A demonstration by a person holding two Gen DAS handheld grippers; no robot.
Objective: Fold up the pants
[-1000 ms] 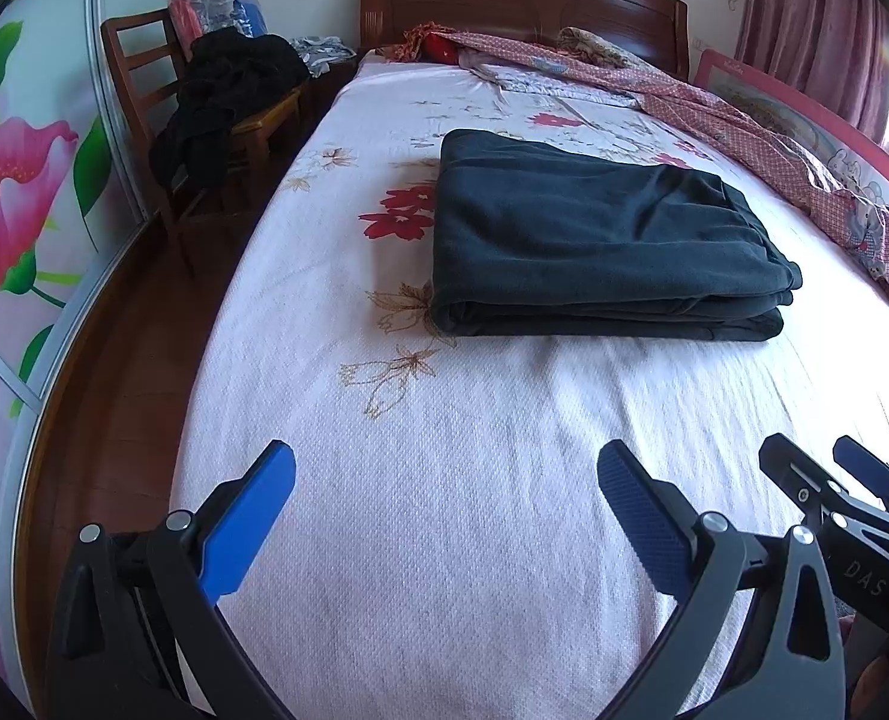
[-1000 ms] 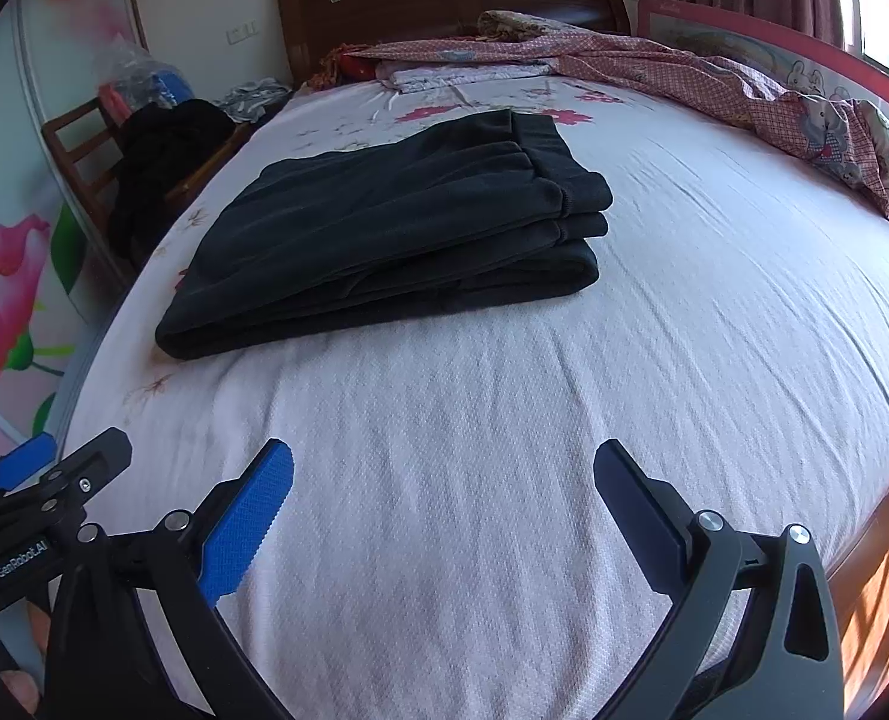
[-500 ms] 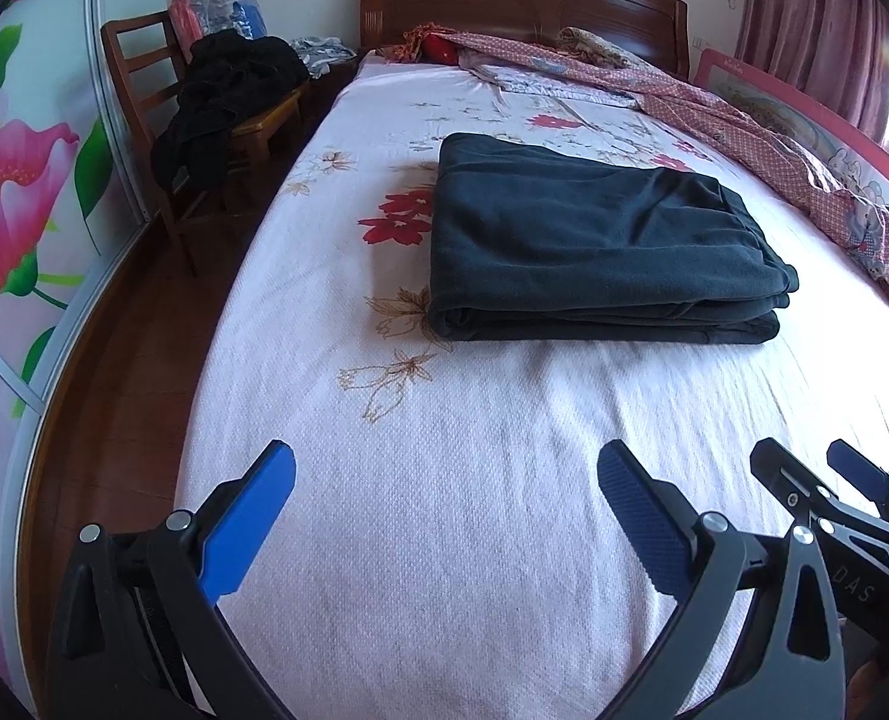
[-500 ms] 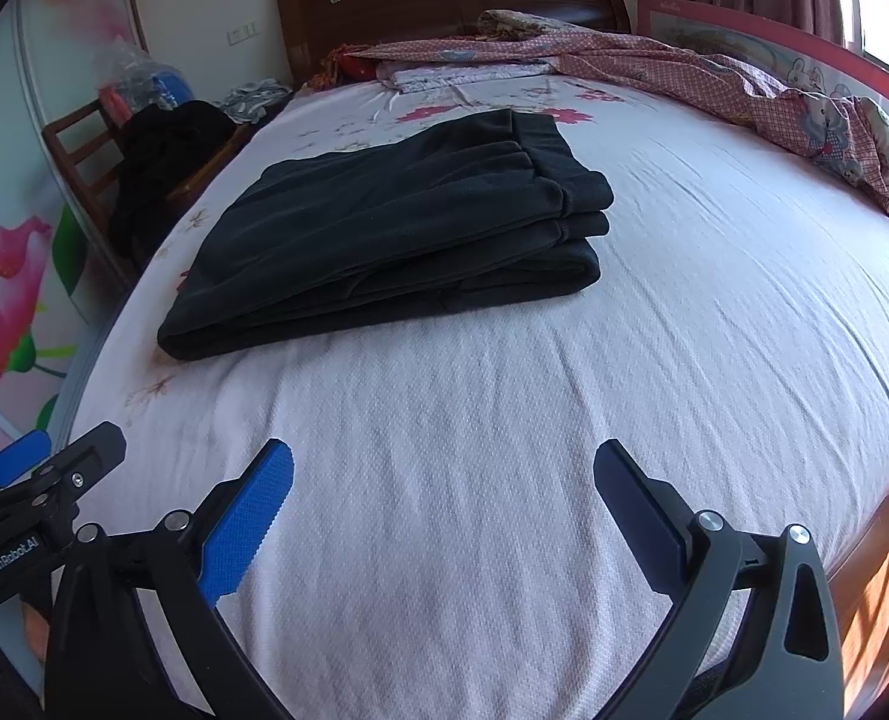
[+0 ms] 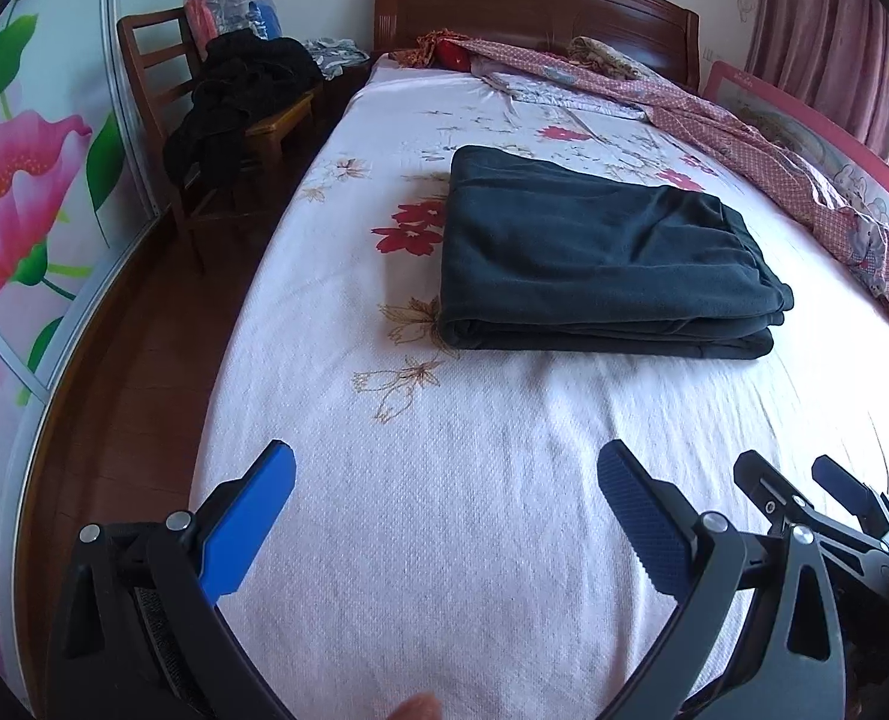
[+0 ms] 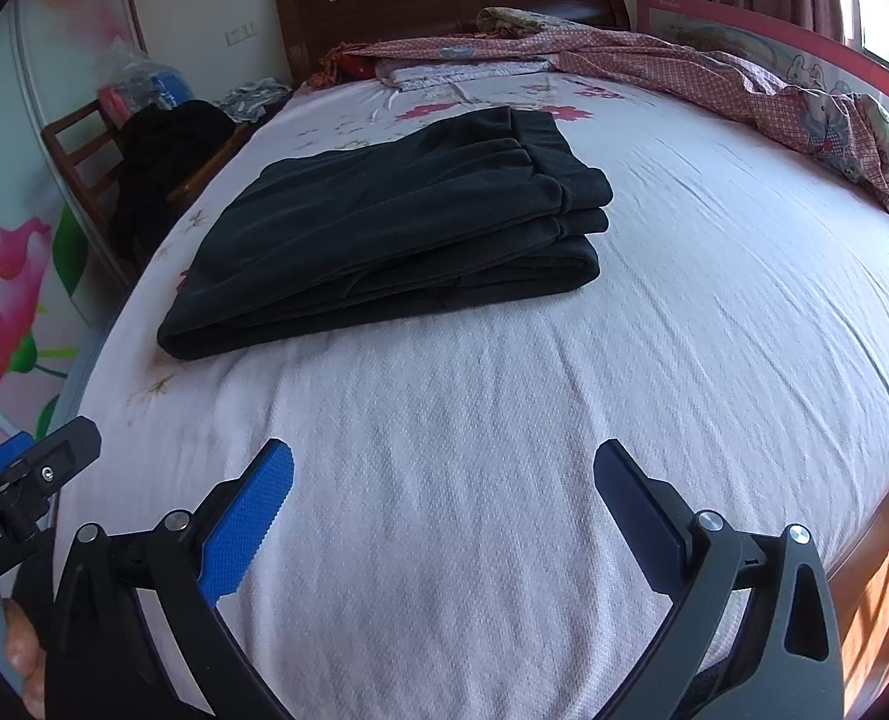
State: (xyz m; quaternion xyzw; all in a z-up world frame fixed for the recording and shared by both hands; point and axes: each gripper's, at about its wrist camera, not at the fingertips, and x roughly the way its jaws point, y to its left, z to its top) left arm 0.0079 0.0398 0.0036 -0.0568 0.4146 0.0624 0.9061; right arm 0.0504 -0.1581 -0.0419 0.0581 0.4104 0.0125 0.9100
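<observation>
Dark pants [image 5: 594, 252] lie folded mid-bed on the floral sheet [image 5: 444, 510] in the left wrist view, left gripper [image 5: 444, 480] spread wide, empty. Right wrist view: right gripper [image 6: 444, 474] likewise gaping, well short of the pants [image 6: 384, 228]

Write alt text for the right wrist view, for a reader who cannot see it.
Dark pants lie folded in a neat stack on a white floral bedsheet, untouched. The right gripper is open and empty in the foreground, short of the pants, with the left gripper at the left edge. A pink checked quilt is bunched along the bed's far side.
</observation>
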